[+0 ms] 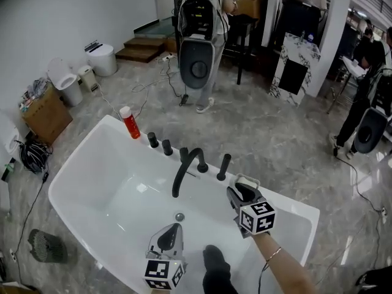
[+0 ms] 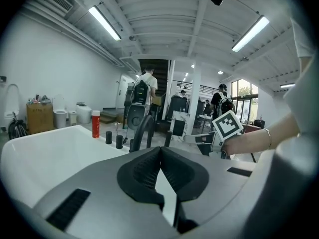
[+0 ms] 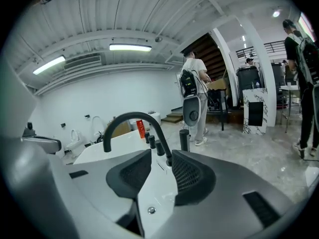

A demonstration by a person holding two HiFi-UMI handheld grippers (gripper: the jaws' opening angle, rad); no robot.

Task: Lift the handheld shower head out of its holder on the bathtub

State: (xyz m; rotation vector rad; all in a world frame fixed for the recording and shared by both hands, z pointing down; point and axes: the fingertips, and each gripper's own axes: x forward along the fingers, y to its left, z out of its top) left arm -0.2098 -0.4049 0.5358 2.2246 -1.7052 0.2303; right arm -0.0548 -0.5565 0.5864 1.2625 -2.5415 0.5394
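The handheld shower head (image 1: 224,167) is a black cylinder that stands upright in its holder on the far rim of the white bathtub (image 1: 92,158), to the right of the curved black spout (image 1: 184,169). My right gripper (image 1: 240,190) hovers just right of and nearer than it, over the rim, open with nothing between the jaws. In the right gripper view the shower head (image 3: 184,139) stands beyond the right pad, apart from the gripper (image 3: 160,171). My left gripper (image 1: 171,236) hangs over the tub basin, shut on nothing; its tips meet (image 2: 160,156).
A red bottle (image 1: 130,122) and black knobs (image 1: 153,139) line the rim left of the spout. The drain (image 1: 179,216) lies in the basin. A person with a backpack rig (image 1: 199,41) stands beyond the tub. A cardboard box (image 1: 46,115), toilets and cables sit at left.
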